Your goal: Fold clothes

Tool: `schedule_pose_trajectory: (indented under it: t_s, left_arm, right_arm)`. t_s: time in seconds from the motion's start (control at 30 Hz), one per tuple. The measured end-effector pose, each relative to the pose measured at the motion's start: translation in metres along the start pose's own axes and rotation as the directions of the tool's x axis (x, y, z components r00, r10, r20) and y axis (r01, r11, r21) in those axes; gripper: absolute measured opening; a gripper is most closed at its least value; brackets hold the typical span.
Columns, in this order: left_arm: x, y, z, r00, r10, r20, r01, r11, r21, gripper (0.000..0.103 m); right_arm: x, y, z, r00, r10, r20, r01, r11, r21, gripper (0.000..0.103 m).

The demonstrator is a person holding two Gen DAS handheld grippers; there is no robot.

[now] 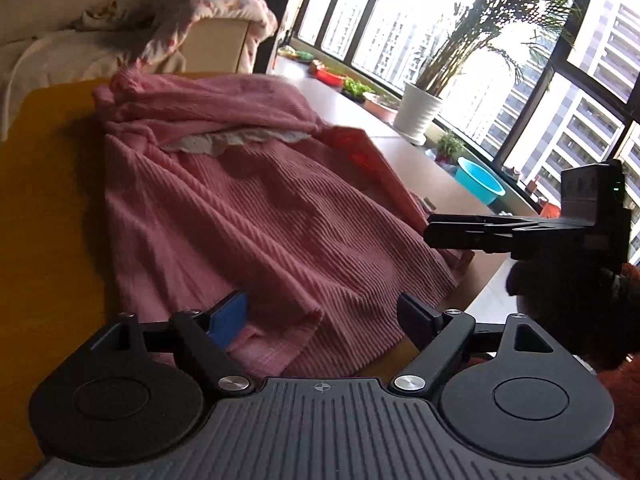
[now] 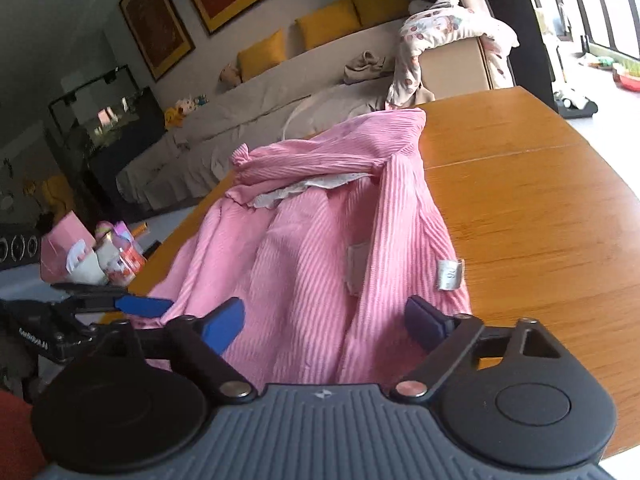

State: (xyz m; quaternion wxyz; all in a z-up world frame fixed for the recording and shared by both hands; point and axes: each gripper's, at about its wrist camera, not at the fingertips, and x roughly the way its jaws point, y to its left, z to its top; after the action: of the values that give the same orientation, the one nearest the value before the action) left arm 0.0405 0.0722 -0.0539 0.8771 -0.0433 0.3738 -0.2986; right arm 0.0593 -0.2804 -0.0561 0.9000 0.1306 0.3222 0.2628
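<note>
Left gripper (image 1: 320, 320) jaws wide, nothing clamped; near hem of pink ribbed garment (image 1: 248, 208) lies loose between pads. Right gripper (image 2: 324, 322) same: spread wide, hem under it, no grip. Garment flat on wooden table (image 2: 540, 200), long axis running away from both claws toward lace collar (image 2: 304, 190) at far end. Both claws at near hem, side by side, neither clearly nearer. Sleeves bunched at far end, layout unclear. White label (image 2: 450, 276) at right edge, print unreadable. Hands mostly out of frame.

Black grippers, blue-padded fingers (image 2: 224, 326)
</note>
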Motion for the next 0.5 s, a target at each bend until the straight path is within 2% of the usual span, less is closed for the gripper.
schedule_pose_trajectory:
  t_s: [0.07,0.17,0.23,0.3,0.37,0.43,0.5]
  left_arm:
    - [-0.020,0.003,-0.004,0.999,0.018,0.034,-0.018,1.000,0.020,0.091]
    - [-0.041,0.008,-0.010,0.989,0.136,0.065,-0.140,0.987,0.073,0.091]
    - [-0.048,0.010,-0.014,0.972,0.223,0.077,-0.231,0.966,0.115,0.091]
    - [-0.039,0.008,-0.016,0.950,0.305,0.069,-0.313,0.931,0.187,0.089]
    - [-0.024,0.001,-0.018,0.943,0.328,0.051,-0.328,0.901,0.283,0.086]
    - [-0.010,-0.008,-0.021,0.946,0.323,0.035,-0.312,0.874,0.372,0.082]
    - [-0.007,-0.011,-0.021,0.942,0.331,0.056,-0.324,0.850,0.416,0.079]
  right_arm:
    - [0.002,0.003,-0.001,1.000,0.006,0.004,-0.006,1.000,0.002,0.101]
    - [0.004,0.008,-0.003,1.000,-0.003,0.018,0.003,1.000,0.008,0.103]
    - [0.005,0.008,-0.004,0.999,-0.012,0.031,0.011,1.000,0.020,0.103]
    - [0.005,0.007,-0.006,0.999,-0.013,0.046,0.010,0.999,0.044,0.103]
    - [0.004,0.004,-0.006,0.998,-0.009,0.058,0.005,0.998,0.068,0.103]
    - [0.003,0.001,-0.006,0.998,-0.002,0.066,-0.004,0.996,0.091,0.103]
    - [0.003,-0.001,-0.006,0.997,0.003,0.073,-0.011,0.994,0.112,0.103]
